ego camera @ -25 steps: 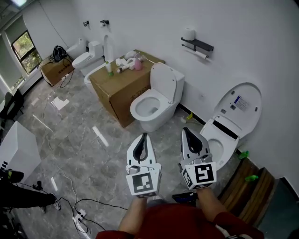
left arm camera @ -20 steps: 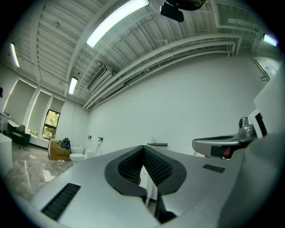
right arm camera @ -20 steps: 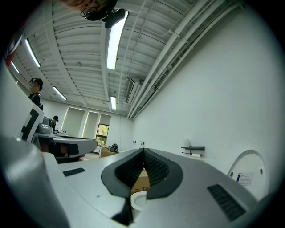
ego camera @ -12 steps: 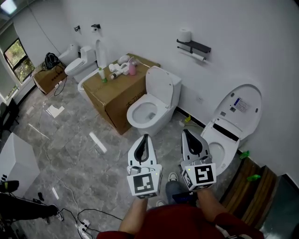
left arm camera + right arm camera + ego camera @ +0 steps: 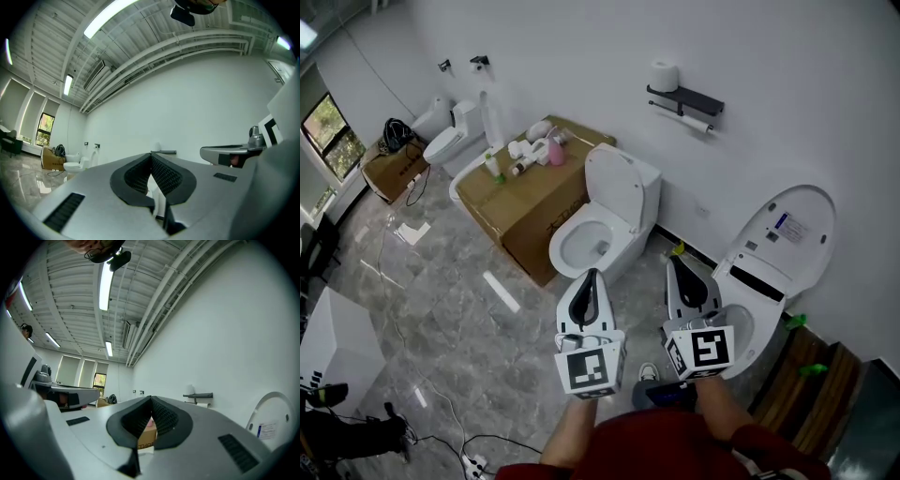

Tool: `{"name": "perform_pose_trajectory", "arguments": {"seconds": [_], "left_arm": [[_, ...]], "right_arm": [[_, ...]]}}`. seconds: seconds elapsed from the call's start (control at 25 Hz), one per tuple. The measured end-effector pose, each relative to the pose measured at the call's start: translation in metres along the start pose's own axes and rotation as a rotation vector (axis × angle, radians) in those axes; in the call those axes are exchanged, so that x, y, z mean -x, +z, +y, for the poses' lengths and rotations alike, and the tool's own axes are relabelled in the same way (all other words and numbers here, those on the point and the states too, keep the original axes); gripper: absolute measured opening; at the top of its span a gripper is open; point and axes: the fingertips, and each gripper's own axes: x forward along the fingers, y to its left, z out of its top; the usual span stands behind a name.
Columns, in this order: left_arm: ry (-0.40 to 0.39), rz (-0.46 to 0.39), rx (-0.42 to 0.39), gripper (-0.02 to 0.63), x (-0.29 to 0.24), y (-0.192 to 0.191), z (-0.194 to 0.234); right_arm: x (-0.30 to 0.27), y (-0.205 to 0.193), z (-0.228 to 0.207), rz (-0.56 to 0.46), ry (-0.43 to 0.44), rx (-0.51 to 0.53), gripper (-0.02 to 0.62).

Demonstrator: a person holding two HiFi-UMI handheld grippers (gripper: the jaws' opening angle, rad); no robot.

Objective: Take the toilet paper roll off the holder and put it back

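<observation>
A white toilet paper roll (image 5: 664,76) stands upright on top of the black wall holder (image 5: 689,97). A second roll (image 5: 699,124) hangs on the bar under it. Both are far ahead, on the white wall above the toilets. My left gripper (image 5: 591,274) and right gripper (image 5: 674,261) are held side by side in front of me, well short of the wall, both shut with nothing between the jaws. The holder (image 5: 198,395) and the roll on top (image 5: 190,390) show small in the right gripper view. In the left gripper view the holder (image 5: 164,152) sits just past the shut jaws.
A white toilet (image 5: 598,228) with its lid up stands below the holder. Another toilet (image 5: 773,251) with a raised lid is to the right. A cardboard box (image 5: 525,202) carrying bottles lies to the left, more toilets (image 5: 450,141) behind it. Cables (image 5: 459,441) trail on the marble floor.
The head view has shifted toward the wall: the box and the far toilets slide left and the right toilet shows more fully. Both grippers keep their place and stay shut.
</observation>
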Motion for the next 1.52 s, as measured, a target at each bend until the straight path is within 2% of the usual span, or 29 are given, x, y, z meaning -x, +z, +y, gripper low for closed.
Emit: {"name": "perform_pose_trajectory", "arguments": {"seconds": [0.16,0.32,0.56,0.76,0.88,1.04,1.2,1.52], "left_arm": [[-0.007,0.020,-0.032,0.015,-0.050,-0.006,-0.013],[-0.037,0.009,-0.023,0.015,-0.099,-0.008,-0.034],[-0.055,0.062,-0.041,0.015,-0.158,-0.020,-0.056],[-0.065,0.020,-0.019,0.015,-0.197,-0.024,-0.057],[-0.090,0.021,-0.032,0.015,-0.222,-0.037,-0.052],[-0.107,0.027,-0.011,0.015,-0.259,-0.049,-0.042],[-0.143,0.008,0.016,0.015,-0.305,-0.051,-0.024],[-0.216,0.020,0.012,0.015,-0.399,-0.061,0.020]], "right_arm": [[-0.031,-0.003,-0.040,-0.005,-0.016,-0.011,0.017],[-0.058,-0.003,-0.080,-0.022,-0.031,0.000,0.017],[-0.093,-0.009,-0.132,-0.023,-0.049,0.011,0.017],[-0.121,-0.018,-0.154,-0.009,-0.068,0.005,0.017],[-0.140,-0.027,-0.162,0.007,-0.079,0.010,0.017],[-0.171,-0.041,-0.173,0.018,-0.106,0.028,0.016],[-0.216,-0.044,-0.181,0.025,-0.134,0.043,0.017],[-0.308,-0.048,-0.197,0.024,-0.219,0.069,0.017]]}}
